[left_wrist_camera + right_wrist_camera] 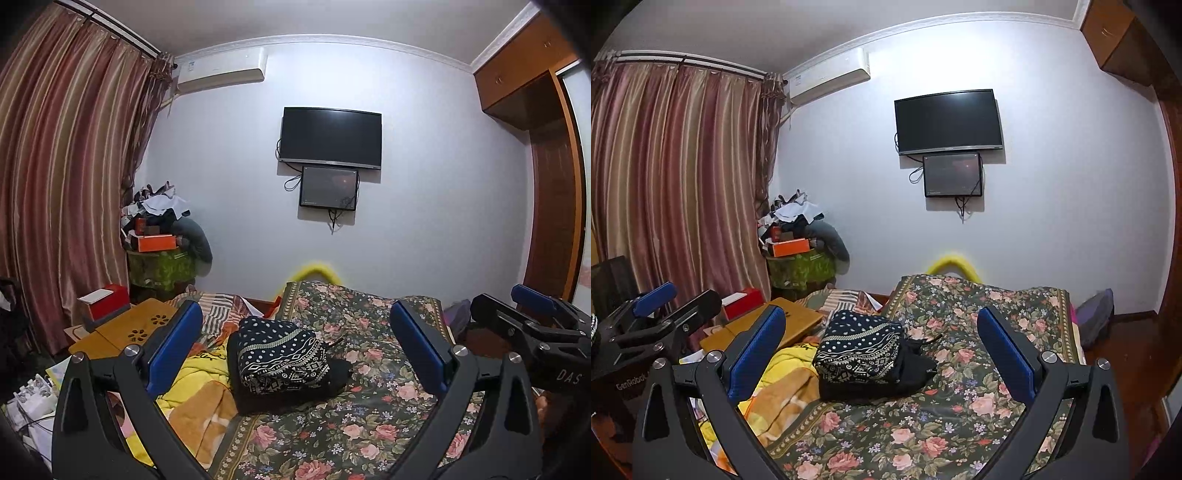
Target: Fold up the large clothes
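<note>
Both fingers [173, 339] wide apart, empty.

Folded garment [282, 356] sits mid floral bedspread [369, 424], open cover all round its right and near sides, so approach from there is free. Left of garment: rumpled yellow blanket [192, 391], then a wooden lap desk [129, 328] w/ red box [105, 306] (tight on that side). Both grippers spread wide, nothing between fingers.

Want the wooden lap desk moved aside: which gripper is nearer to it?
Left. The left gripper hangs on the side of the wooden lap desk, which lies ahead to its left; the right gripper sits farther right, over the floral bedspread.
</note>
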Motion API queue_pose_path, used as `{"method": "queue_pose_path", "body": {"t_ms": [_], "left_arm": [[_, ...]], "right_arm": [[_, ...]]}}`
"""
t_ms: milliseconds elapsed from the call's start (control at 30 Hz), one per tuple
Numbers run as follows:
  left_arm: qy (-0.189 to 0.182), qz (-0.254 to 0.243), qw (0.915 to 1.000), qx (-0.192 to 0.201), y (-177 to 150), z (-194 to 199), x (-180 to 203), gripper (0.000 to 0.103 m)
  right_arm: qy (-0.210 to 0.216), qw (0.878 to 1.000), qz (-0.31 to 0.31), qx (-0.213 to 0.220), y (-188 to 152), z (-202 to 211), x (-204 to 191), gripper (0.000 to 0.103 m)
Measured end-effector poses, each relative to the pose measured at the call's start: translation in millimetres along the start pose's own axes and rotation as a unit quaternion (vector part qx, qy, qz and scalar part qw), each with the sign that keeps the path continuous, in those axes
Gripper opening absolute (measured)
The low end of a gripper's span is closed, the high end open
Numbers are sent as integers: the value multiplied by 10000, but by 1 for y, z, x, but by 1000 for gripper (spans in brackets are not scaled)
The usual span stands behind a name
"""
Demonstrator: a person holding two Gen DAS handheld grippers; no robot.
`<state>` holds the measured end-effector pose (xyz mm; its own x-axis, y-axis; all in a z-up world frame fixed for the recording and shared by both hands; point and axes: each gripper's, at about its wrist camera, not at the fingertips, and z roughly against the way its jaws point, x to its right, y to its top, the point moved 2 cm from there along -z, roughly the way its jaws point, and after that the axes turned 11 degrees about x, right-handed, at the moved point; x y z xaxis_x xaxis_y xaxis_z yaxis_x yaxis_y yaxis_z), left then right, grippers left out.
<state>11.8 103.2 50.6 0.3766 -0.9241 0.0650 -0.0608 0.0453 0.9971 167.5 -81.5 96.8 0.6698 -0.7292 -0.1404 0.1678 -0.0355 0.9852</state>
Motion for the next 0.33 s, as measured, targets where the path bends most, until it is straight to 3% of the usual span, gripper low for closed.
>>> {"method": "queue_pose_path", "body": {"t_ms": [333], "left_arm": [[-19,-39,10000,0,2,-1,1,103]], "right_arm": [[-13,10000,-21,-32,-1,-2,-2,103]]}}
